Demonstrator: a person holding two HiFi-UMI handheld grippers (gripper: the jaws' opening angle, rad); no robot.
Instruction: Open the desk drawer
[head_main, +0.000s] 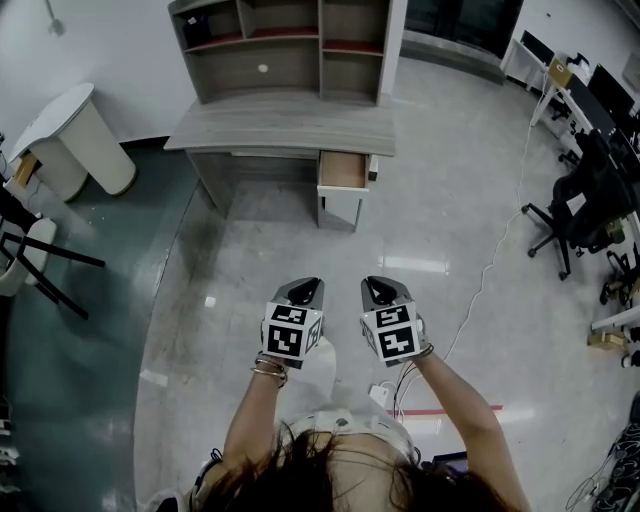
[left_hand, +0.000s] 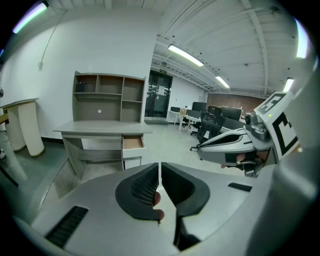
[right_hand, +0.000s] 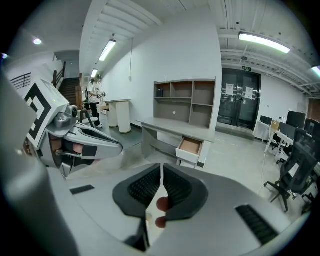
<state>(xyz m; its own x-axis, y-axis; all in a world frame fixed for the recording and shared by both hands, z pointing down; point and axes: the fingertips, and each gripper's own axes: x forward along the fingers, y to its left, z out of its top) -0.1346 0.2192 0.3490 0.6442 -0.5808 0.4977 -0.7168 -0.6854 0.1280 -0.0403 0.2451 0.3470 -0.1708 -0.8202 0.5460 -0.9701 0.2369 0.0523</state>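
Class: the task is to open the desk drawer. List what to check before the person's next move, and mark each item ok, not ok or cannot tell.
1. Drawer pulled out of the desk: ok.
2. Drawer out to its full travel: cannot tell.
3. Left gripper free: ok, shut with nothing held.
4. Right gripper free: ok, shut with nothing held.
5. Grippers within reach of the drawer: not ok, both are well back from the desk.
6. Cable off the path to the desk: ok, it lies to the right.

Office: desk (head_main: 280, 125), swivel chairs (head_main: 580, 205)
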